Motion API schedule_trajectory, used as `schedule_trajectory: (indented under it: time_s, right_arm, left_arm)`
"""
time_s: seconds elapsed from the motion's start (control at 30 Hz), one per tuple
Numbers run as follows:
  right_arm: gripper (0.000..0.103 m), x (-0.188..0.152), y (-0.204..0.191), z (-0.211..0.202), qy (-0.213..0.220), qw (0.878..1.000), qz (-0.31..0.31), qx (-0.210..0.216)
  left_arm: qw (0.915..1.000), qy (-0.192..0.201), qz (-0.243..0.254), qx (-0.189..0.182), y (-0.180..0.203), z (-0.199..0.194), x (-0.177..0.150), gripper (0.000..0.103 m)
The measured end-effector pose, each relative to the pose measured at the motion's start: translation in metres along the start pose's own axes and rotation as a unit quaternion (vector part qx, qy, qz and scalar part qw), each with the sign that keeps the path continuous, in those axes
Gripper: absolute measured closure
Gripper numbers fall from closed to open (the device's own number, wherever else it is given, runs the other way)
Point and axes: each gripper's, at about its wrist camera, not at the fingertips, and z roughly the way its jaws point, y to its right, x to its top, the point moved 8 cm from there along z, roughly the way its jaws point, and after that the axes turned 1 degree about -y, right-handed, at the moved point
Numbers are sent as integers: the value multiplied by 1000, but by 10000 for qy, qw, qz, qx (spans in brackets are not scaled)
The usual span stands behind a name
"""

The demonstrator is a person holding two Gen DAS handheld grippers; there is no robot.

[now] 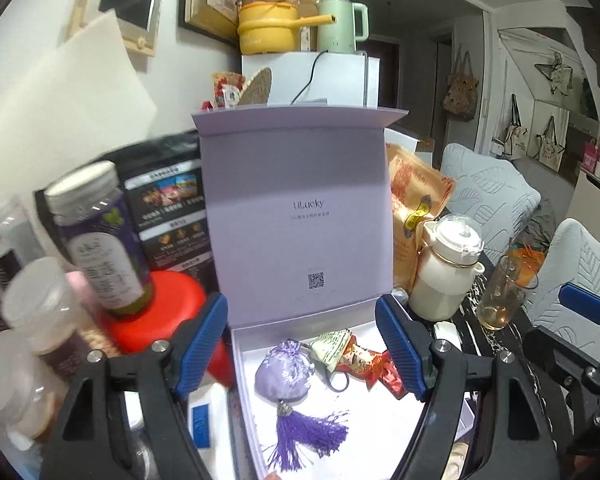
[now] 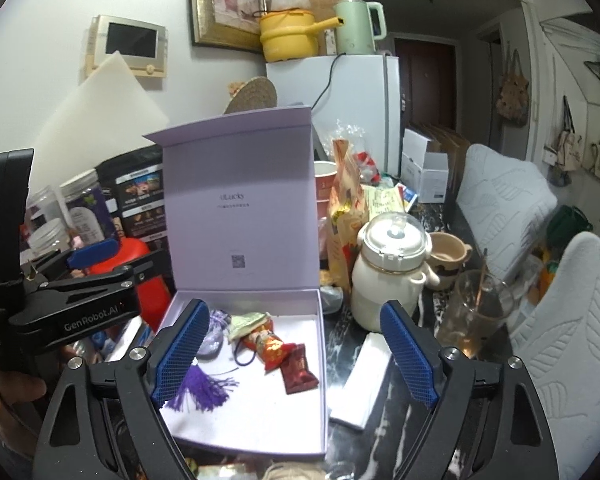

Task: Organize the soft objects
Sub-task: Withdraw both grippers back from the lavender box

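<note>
Both the left tongs (image 1: 302, 344) and right tongs (image 2: 296, 354) gape wide, gripping nothing.

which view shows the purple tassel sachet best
The left wrist view: the purple sachet lies whole in the box, pouch and tassel unobstructed. In the right wrist view the right gripper's finger hides part of it.

Soft room light; the white box floor (image 2: 260, 408) shines bright. Jars left of it look blurry, and edges bend.
</note>
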Motion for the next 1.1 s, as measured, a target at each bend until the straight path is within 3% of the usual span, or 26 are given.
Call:
schedule_trajectory:
  time_s: [0.4,0.63,1.1]
  right_arm:
    - [13,-19,-19,-80,238,9997,-50,38]
    - [11,-38,-45,-123,328,9992,-167,138]
    - [10,-83,-64,-177,324,9983,235,415]
  left_arm:
    - [9987,442,213,-101,0,-94,-9,27]
    - [9982,423,334,-246,4,-134,-29,27]
    - [9962,441,497,-564,9,-198,-67,27]
